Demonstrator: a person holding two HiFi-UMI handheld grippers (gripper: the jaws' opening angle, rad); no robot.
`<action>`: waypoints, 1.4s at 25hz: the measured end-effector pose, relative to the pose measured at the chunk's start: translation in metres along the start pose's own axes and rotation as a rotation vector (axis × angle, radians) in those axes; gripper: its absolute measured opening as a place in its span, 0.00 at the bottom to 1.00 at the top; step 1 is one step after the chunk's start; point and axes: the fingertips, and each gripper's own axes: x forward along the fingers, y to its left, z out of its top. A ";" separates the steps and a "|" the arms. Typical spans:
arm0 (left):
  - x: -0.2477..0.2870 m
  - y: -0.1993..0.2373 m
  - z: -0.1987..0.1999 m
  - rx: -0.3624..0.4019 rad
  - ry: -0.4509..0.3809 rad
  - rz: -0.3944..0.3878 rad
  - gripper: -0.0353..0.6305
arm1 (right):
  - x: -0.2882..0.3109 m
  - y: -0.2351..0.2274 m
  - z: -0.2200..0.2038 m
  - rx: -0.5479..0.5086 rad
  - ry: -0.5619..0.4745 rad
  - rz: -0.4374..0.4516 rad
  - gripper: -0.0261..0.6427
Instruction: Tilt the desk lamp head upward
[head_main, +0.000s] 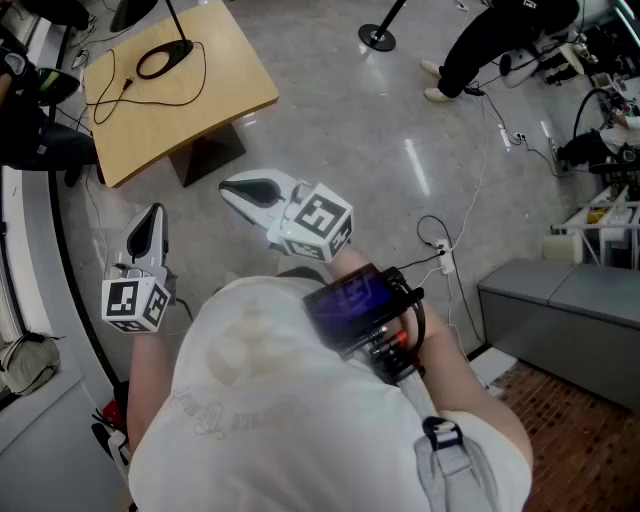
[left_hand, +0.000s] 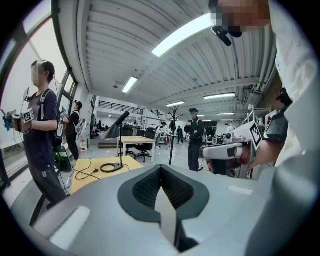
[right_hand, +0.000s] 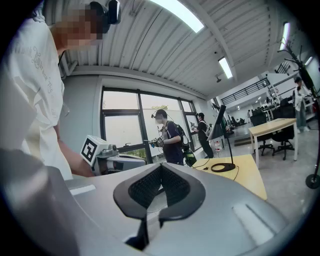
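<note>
Both of my grippers hang close to my body, well short of the work. The left gripper (head_main: 150, 226) has its jaws pressed together with nothing between them, and the right gripper (head_main: 250, 190) is the same: closed and empty.

The black desk lamp with a ring-shaped base (head_main: 165, 58) stands on the light wooden table (head_main: 200, 105), its base near the far edge of the top. Its thin black cable (head_main: 112, 82) loops toward the left edge. From the left gripper view, the lamp's slim dark head (left_hand: 122, 119) slants at the top of a thin upright stem, and the right gripper view shows it too (right_hand: 220, 122).

I judge the task not yet begun; the step in hand is the approach. To do it well, I would come up to the near edge and part the right jaws before reaching. I would take the head near its free end and swing it up slowly about its joint. The light ring base may lift or skid, so I would rest the closed left gripper on the base rim and keep clear of the cable.
</note>
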 end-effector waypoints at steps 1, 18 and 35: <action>0.000 0.003 0.003 0.010 -0.007 0.012 0.06 | 0.004 -0.002 0.004 -0.002 -0.017 0.011 0.06; -0.012 -0.016 -0.030 -0.062 0.052 -0.021 0.06 | -0.014 0.014 -0.039 0.021 0.074 -0.061 0.06; -0.065 0.046 -0.044 -0.069 0.038 -0.026 0.06 | 0.041 0.051 -0.051 0.015 0.105 -0.113 0.06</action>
